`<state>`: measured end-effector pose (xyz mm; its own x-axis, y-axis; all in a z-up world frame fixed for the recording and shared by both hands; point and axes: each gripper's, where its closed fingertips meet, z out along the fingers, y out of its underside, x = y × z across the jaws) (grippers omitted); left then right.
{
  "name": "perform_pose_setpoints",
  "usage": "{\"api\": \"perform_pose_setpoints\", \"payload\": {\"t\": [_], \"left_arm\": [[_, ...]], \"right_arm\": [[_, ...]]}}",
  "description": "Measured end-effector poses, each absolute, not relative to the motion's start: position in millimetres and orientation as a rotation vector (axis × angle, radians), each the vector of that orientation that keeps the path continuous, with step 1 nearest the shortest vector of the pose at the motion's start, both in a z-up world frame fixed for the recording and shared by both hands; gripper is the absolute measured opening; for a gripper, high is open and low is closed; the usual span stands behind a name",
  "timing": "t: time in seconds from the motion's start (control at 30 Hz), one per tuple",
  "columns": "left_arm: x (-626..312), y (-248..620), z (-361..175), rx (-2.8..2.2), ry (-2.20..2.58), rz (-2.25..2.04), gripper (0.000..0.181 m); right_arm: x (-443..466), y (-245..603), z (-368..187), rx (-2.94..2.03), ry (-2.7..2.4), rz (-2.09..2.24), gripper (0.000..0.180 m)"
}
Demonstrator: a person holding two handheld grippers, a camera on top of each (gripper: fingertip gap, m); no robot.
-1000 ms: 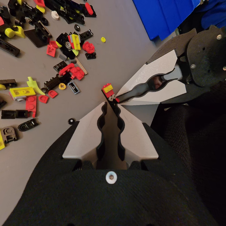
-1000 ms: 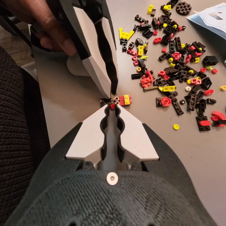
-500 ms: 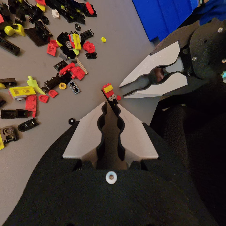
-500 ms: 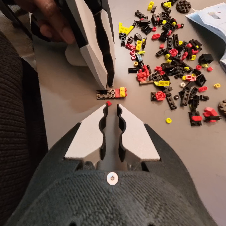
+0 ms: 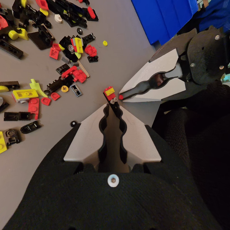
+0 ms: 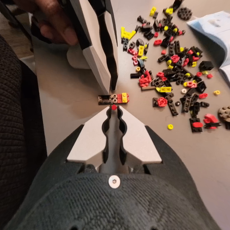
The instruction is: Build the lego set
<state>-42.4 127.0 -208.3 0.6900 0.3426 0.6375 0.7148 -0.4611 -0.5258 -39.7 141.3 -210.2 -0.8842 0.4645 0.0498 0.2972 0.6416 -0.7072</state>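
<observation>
Right gripper (image 6: 113, 108) pinches a small red piece (image 6: 114, 107) beside the black plate assembly (image 6: 112, 99) | left gripper (image 5: 113, 107), narrowly parted, braces its end (likely steadying) | loose bricks (image 6: 174, 69) beyond.

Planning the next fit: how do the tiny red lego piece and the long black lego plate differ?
The tiny red piece sits pinched in the right gripper; the long black plate lies flat on the grey table. The piece is bare; the plate carries grey, red, yellow parts.
</observation>
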Motion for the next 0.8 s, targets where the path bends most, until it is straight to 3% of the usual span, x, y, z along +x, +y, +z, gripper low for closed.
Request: {"api": "perform_pose_setpoints", "payload": {"t": [0.03, 0.33, 0.8], "left_arm": [[-41.8, 127.9, -205.9, -2.062, -0.805, -0.588, 0.011], [-33.4, 134.1, -154.1, -1.631, -0.835, -1.045, 0.003], [-27.3, 135.2, -151.5, -1.604, -0.828, -1.123, 0.000]], "right_arm": [[-39.9, 138.7, -203.7, -0.598, -2.612, 1.114, 0.007], [-34.7, 126.5, -155.0, -0.343, -2.409, 1.317, 0.007], [-29.5, 125.3, -158.1, -0.253, -2.427, 1.269, 0.007]]}}
